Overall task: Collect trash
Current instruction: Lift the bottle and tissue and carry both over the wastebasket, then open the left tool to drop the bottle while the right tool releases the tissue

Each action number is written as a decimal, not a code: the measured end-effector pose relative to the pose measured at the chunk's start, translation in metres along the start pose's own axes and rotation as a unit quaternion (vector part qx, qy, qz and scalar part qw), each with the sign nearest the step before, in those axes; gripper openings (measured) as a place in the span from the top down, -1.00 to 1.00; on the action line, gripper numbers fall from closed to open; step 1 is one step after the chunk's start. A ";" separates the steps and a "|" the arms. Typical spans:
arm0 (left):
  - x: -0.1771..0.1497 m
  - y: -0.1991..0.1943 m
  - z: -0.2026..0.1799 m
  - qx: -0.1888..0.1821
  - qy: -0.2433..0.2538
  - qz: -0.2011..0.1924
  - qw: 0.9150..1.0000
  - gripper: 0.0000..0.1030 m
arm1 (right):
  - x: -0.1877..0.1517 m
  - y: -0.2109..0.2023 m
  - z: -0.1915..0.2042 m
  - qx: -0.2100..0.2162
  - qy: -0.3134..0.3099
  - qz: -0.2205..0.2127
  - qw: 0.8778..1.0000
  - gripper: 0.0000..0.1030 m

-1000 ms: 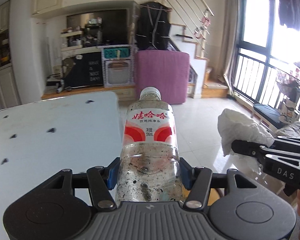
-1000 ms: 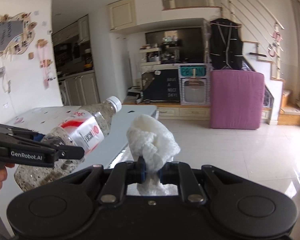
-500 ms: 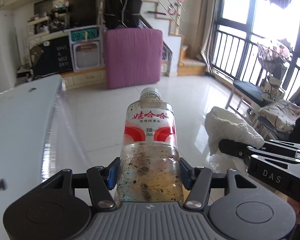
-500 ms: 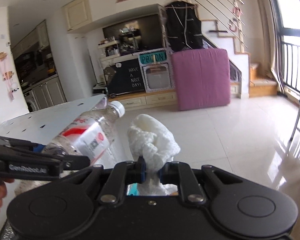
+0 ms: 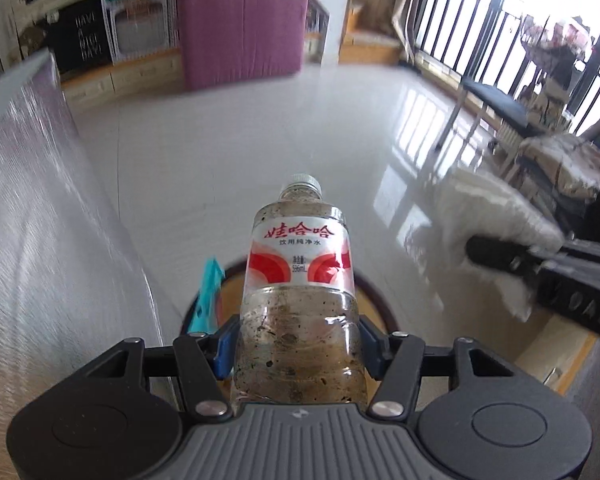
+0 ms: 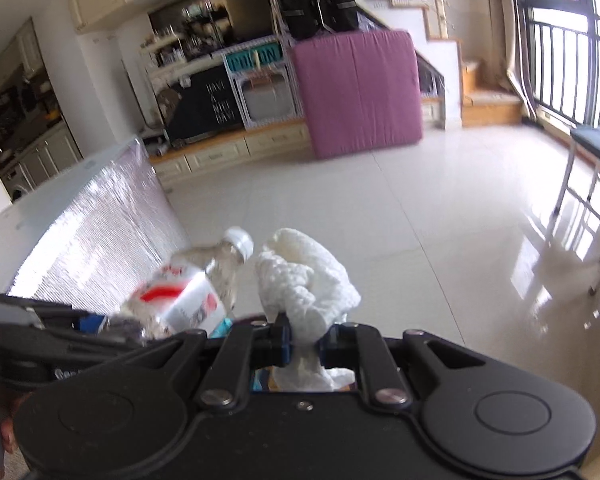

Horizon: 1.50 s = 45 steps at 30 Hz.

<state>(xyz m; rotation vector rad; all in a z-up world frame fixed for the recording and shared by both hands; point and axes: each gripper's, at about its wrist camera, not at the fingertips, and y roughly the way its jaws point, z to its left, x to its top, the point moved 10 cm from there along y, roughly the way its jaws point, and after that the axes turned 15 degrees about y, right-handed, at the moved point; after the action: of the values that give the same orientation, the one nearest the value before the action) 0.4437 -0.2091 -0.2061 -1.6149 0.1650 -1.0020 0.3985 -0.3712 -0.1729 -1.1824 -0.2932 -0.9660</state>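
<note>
We hold the bottle (image 5: 298,304) clamped in the left claw (image 5: 298,354), crumpled tissue (image 6: 306,286) pinched in the right claw (image 6: 304,340) — both have dipped off the tabletop (image 5: 32,216) toward the bin (image 5: 374,300) below — drop looks next.

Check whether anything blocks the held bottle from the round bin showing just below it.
Nothing visible does. The bottle, clamped in the left gripper, hangs over the bin's dark rim; only a teal scrap lies at the rim's left side.
</note>
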 end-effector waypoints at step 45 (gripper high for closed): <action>-0.037 0.111 -0.010 -0.065 0.157 0.156 0.973 -0.21 | -0.067 0.079 -0.016 -0.042 0.020 0.182 0.982 0.74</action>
<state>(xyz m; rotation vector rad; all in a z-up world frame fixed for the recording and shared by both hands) 0.4584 -0.2299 -0.3212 -1.4791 0.6932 -1.0085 0.4151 -0.3487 -0.2746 -1.2388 -0.0007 -0.6861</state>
